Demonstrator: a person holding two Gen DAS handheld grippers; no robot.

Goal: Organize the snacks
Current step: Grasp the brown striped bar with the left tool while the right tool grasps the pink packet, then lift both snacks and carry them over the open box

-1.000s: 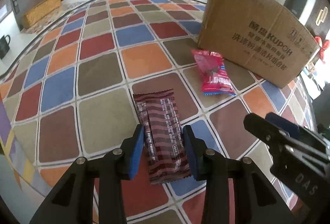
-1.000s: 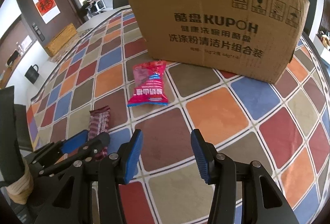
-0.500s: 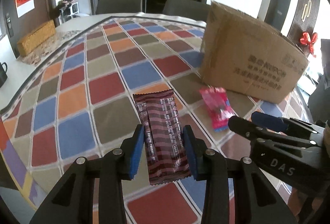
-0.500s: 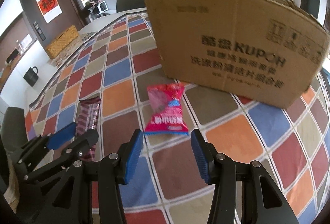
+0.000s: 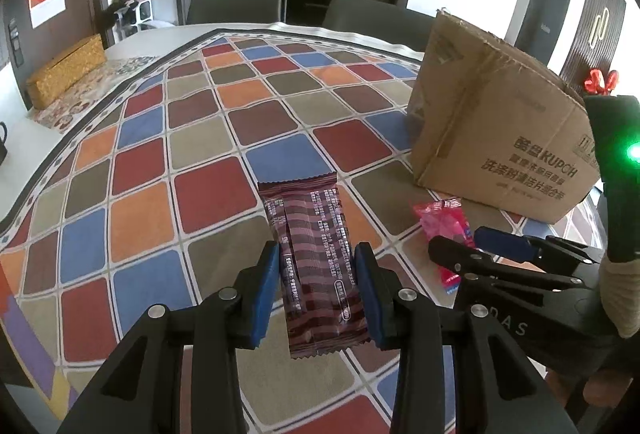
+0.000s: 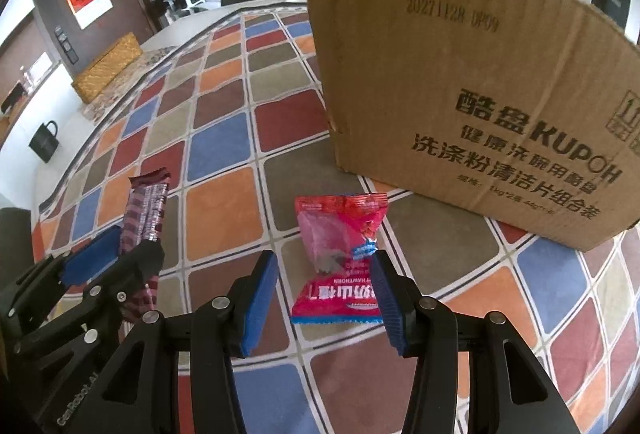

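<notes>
Two snacks sit outside the cardboard box [image 6: 460,82], whose inside is hidden. Left gripper [image 5: 316,286] pinches the striped maroon wafer packet [image 5: 316,266], now lifted off the checkered tablecloth [image 5: 208,138]; right gripper [image 6: 324,294], jaws spread, has advanced around the red hawthorn candy packet [image 6: 340,254].

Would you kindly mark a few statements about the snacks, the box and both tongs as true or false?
1. The left tongs hold the brown striped snack bar. True.
2. The right tongs are clamped shut on the red candy packet. False: they are open, with the packet lying on the tablecloth between their fingers.
3. The cardboard box stands behind the red packet. True.
4. The red packet lies inside the box. False: it lies on the cloth in front of it.
</notes>
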